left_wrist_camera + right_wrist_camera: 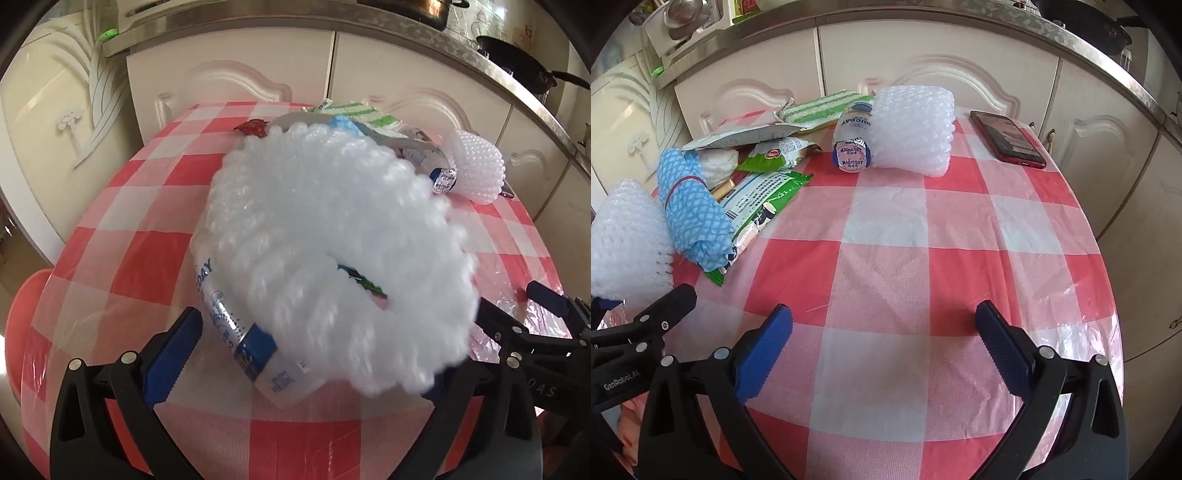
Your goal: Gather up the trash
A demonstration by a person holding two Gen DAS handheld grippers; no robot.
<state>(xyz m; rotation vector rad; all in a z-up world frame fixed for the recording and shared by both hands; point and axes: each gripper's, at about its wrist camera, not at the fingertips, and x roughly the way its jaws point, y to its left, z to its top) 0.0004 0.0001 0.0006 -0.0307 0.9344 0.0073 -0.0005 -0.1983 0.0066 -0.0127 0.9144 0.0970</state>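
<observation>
A large white bubble-wrap sheet (332,240) fills the left wrist view, blurred, lying over a small MAGICDAY bottle (243,332) between my left gripper's (314,354) spread fingers; the right finger is hidden behind the wrap, so the grip is unclear. In the right wrist view the same wrap (624,236) shows at far left. My right gripper (882,332) is open and empty over the red checked tablecloth (886,258). Snack wrappers (764,199), a blue cloth roll (690,210), another bottle (853,140) and a bubble-wrap roll (912,129) lie at the back.
A red phone (1008,138) lies at the table's back right. A green striped cloth (820,109) sits at the back edge. Cream cabinet doors (923,55) stand behind the table. A red stool (26,314) is left of the table.
</observation>
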